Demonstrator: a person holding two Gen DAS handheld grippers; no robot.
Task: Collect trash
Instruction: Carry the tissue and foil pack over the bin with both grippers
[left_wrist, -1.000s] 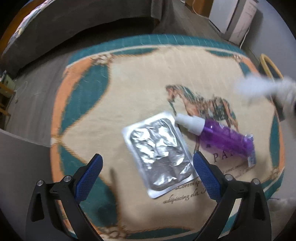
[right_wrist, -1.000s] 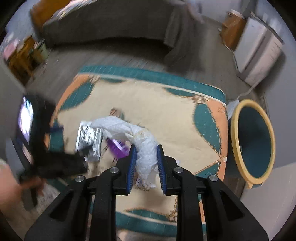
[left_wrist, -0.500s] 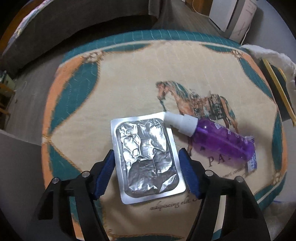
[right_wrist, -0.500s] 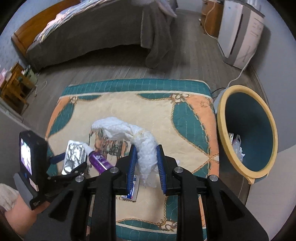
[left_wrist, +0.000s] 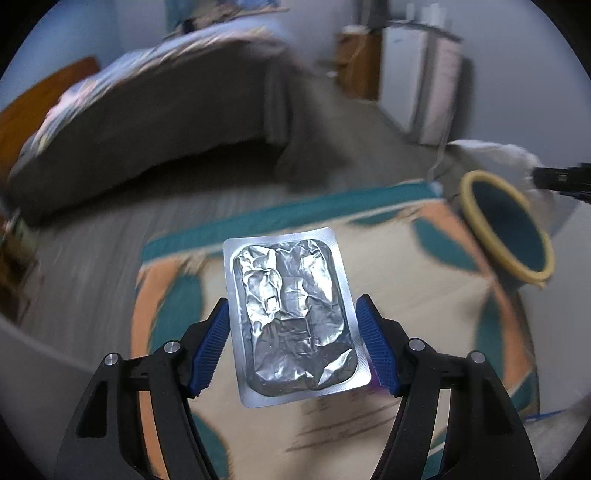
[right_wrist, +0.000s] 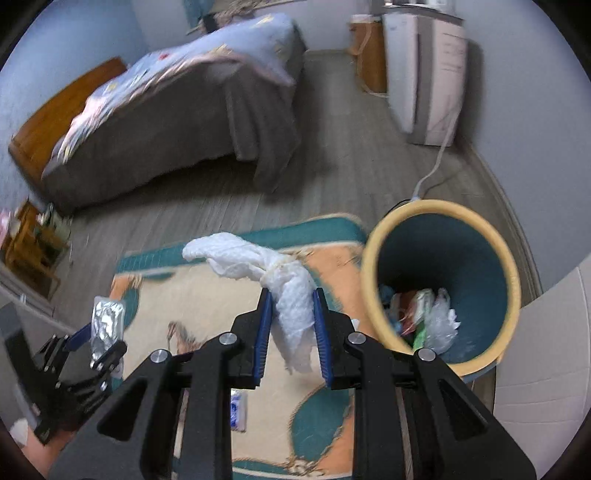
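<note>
Silver packet (left_wrist: 291, 314); white tissue (right_wrist: 291, 306) (crumpled)

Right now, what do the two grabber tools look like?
Both match: the left gripper and right gripper are black angular frames with triangular cut-outs and silver round bolts. Their fingers wear ribbed blue pads. No cables or sleeves show.

right tongs (right_wrist: 291, 332) gripping tissue (right_wrist: 284, 291), bin (right_wrist: 509, 266) beside

patterned rug (right_wrist: 207, 295), grey-draped bed (right_wrist: 177, 110), perhaps a white appliance (right_wrist: 424, 74)
</note>
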